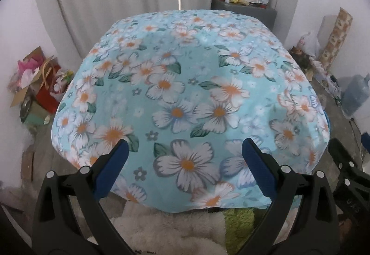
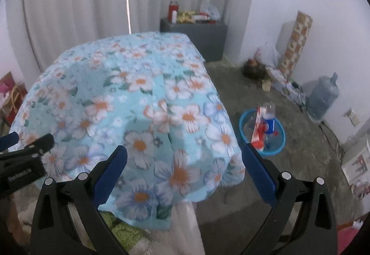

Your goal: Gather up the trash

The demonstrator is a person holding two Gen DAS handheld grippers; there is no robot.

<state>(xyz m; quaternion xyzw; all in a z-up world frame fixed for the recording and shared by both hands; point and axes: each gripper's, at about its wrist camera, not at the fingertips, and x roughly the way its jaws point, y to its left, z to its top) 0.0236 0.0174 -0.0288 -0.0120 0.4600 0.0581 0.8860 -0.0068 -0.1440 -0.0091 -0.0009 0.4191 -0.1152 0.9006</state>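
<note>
A table under a light blue flowered cloth [image 1: 185, 83] fills the left wrist view and shows in the right wrist view [image 2: 129, 102]; nothing lies on it. My left gripper [image 1: 185, 162] is open and empty over the table's near edge. My right gripper [image 2: 185, 167] is open and empty over the table's near right corner. A blue basin [image 2: 279, 139] stands on the floor right of the table. It holds a plastic bottle with a blue label [image 2: 269, 122] and a red and white wrapper [image 2: 259, 132].
A grey cabinet [image 1: 245, 12] with a red flask and clutter stands behind the table. A large water jug [image 2: 322, 96] and bags sit along the right wall. Boxes and gift bags [image 1: 39, 83] are piled at the left. White and green fluffy fabric [image 1: 175, 225] lies below the table's near edge.
</note>
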